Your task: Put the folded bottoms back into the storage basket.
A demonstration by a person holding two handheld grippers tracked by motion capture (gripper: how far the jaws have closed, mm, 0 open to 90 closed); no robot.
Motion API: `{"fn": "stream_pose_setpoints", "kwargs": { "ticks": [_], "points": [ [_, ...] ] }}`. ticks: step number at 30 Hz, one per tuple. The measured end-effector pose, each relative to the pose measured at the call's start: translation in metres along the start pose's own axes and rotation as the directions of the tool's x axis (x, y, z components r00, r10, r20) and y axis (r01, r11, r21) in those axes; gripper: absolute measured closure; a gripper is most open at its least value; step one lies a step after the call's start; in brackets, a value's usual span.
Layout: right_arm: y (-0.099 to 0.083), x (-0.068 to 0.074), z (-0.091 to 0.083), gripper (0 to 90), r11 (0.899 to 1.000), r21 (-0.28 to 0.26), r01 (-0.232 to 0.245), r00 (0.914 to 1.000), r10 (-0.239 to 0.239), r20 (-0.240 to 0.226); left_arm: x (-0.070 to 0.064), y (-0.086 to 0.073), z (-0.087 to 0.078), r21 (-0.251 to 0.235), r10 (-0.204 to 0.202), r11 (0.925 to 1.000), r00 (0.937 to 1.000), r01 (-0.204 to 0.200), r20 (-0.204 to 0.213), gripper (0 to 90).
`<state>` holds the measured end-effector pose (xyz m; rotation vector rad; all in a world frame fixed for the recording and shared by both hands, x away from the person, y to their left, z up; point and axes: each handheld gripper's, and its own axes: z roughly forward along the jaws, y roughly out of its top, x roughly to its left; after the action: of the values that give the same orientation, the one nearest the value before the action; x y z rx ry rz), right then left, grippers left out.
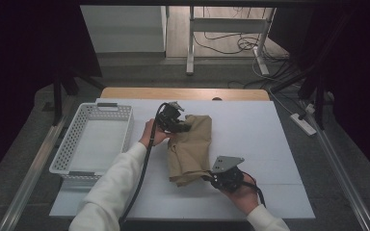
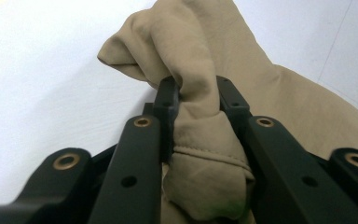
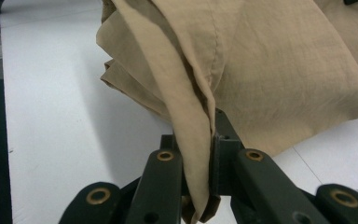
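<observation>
Left claw (image 2: 196, 93) and right claw (image 3: 200, 140) pinching crumpled tan cloth (image 1: 190, 147), folded, creased

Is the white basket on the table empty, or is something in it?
Empty. The white basket shows a bare bottom in the high view; the tan garment lies beside it on the table, not inside.

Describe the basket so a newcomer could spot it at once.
Start at the white table. At its left edge, beside the person's left arm, sits the basket: white, rectangular, with perforated walls. It is rigid, unlike the tan cloth held by both grippers.
</observation>
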<state>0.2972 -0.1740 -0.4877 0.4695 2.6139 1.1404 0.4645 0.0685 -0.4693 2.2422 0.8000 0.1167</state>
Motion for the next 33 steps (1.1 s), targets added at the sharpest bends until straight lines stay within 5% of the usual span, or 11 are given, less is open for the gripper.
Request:
{"fn": "stream_pose_setpoints", "kwargs": {
  "ticks": [33],
  "points": [
    [0.022, 0.007, -0.008, 83.1, 0.994, -0.112, -0.02, 0.999, 0.016, -0.041, -0.007, -0.001, -0.053, -0.085, 0.034, 0.9957, 0.9988, -0.037, -0.035, 74.3]
  ]
}}
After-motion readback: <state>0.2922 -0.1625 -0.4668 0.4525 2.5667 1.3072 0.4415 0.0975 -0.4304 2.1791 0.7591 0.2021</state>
